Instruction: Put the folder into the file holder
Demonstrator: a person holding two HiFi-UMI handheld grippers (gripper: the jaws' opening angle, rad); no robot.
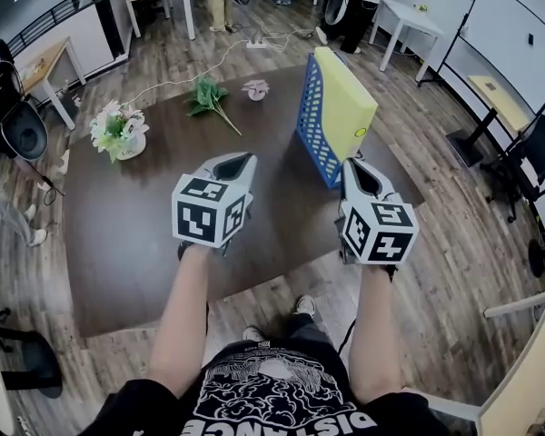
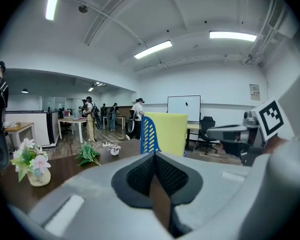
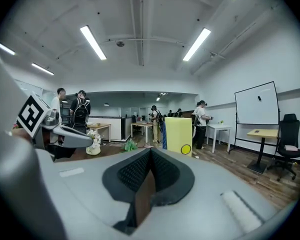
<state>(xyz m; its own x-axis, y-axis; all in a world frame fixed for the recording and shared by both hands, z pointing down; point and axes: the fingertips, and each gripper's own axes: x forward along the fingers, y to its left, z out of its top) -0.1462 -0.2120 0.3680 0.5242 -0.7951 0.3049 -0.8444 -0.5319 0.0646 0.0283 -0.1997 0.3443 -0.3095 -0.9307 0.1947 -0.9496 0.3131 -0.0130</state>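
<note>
The yellow folder (image 1: 343,107) already stands upright in the blue file holder (image 1: 312,123) at the far right of the dark table (image 1: 136,234), so the task looks finished, or nearly so. What seems left is only to check that the folder sits fully down. If it needs a nudge, the next move calls for a reach forward and opened fingers. The head view shows the left gripper (image 1: 234,163) and the right gripper (image 1: 362,174) hovering side by side over the near part of the table. Both are apart from the holder and neither carries anything. Only the gripper views settle the fingers: each pair is pressed together with nothing pinched between. The left gripper view also shows the holder's slotted blue side. The right gripper view faces the folder's spine with its round sticker (image 3: 185,149), and the holder is just a thin blue edge there
</note>
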